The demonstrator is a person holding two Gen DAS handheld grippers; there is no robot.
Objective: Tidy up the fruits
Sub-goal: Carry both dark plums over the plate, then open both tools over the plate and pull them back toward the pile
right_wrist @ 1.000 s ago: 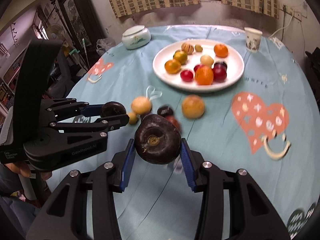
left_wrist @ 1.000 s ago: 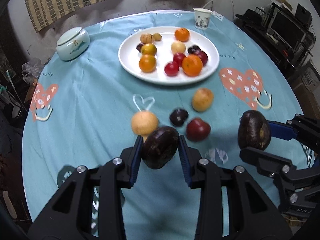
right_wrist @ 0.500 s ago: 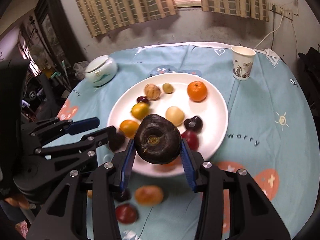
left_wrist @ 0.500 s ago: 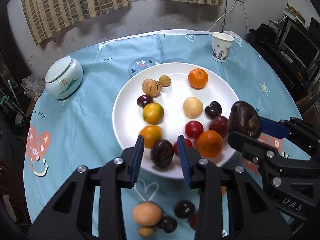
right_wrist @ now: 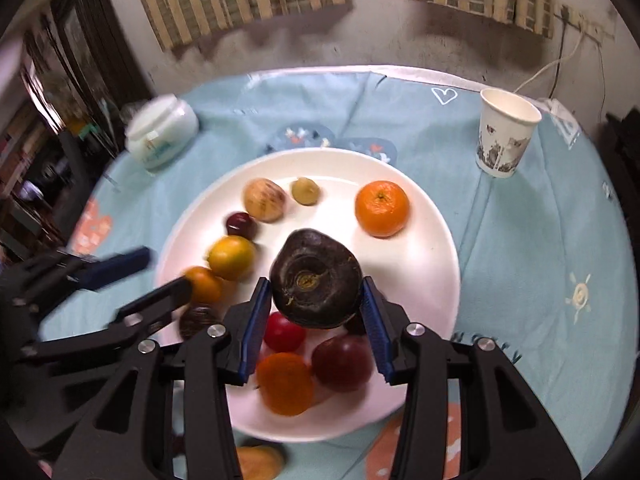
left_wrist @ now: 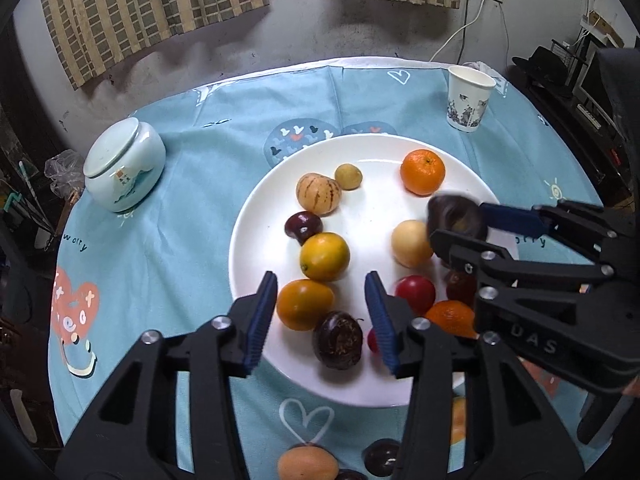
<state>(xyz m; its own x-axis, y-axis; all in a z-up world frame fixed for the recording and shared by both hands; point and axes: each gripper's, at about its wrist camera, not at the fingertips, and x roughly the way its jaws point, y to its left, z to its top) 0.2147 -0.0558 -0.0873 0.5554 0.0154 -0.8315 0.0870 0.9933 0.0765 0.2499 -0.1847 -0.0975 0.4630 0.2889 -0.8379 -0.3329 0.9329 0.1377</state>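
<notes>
Left tool [left_wrist: 322,316] over white plate [left_wrist: 372,152], jaws opening, apart; dark passion fruit [left_wrist: 338,339] lies free on plate's near part, between and below the pads. Right tool [right_wrist: 314,322] jaws opening, big dark fruit [right_wrist: 315,278] between its pads above plate, contact unclear.

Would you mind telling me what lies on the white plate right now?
On the white plate lie oranges, a striped melon, red plums and a dark passion fruit. The right gripper covers some fruit.

Left wrist: we look steeply down, close over the white plate [left_wrist: 256,216].
Right wrist: likewise, further right.
Shared: plate, table [left_wrist: 168,240].
</notes>
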